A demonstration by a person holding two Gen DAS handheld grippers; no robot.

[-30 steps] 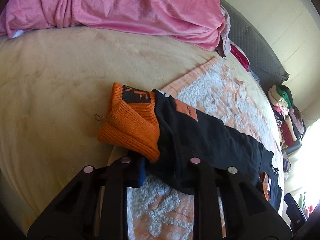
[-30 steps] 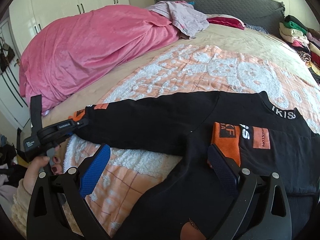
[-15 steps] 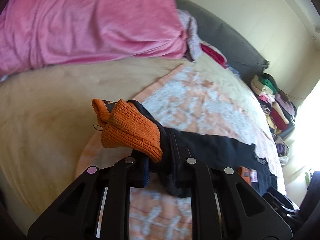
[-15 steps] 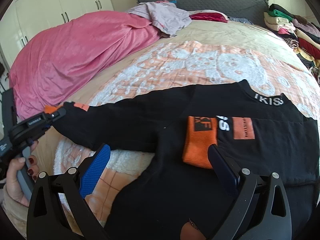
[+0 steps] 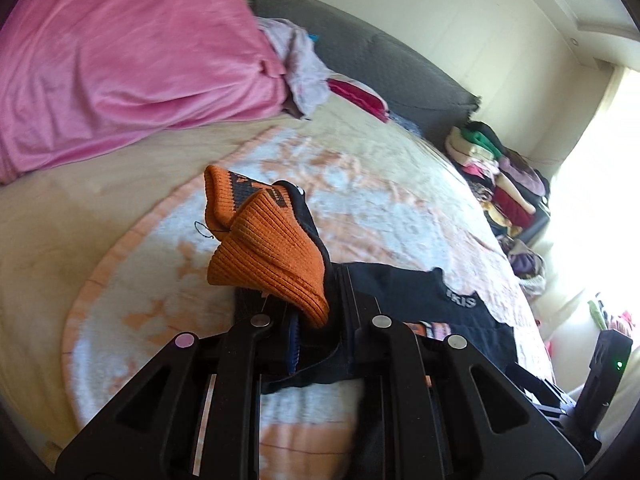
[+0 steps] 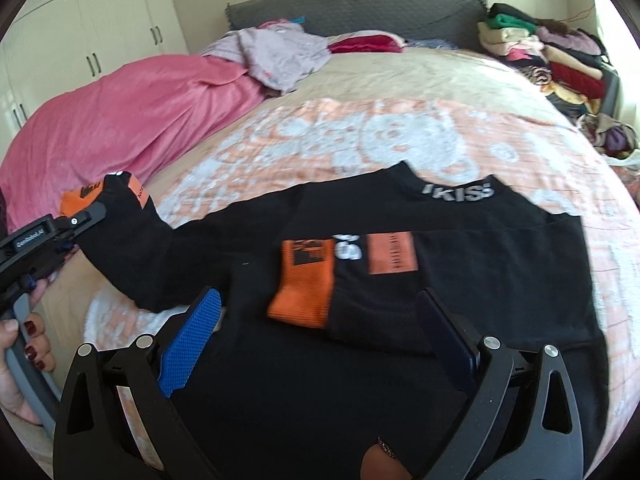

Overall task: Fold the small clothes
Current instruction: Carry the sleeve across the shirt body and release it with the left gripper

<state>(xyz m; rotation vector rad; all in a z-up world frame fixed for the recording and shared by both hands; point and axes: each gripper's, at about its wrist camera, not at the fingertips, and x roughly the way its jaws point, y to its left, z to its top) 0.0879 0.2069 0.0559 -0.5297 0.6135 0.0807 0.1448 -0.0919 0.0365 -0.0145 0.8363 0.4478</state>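
Big bed (image 6: 400, 76), patterned orange-and-white blanket (image 6: 360, 136) spread as the folding ground, and the black sweatshirt (image 6: 500, 264) lies flat across it. One orange-cuffed sleeve (image 6: 316, 280) is already laid over the chest. The left tongs (image 5: 316, 320) are clenched on the other sleeve's cuff (image 5: 272, 256), held off the blanket, likely to fold it across. The right tongs (image 6: 320, 328) hover released over the body.
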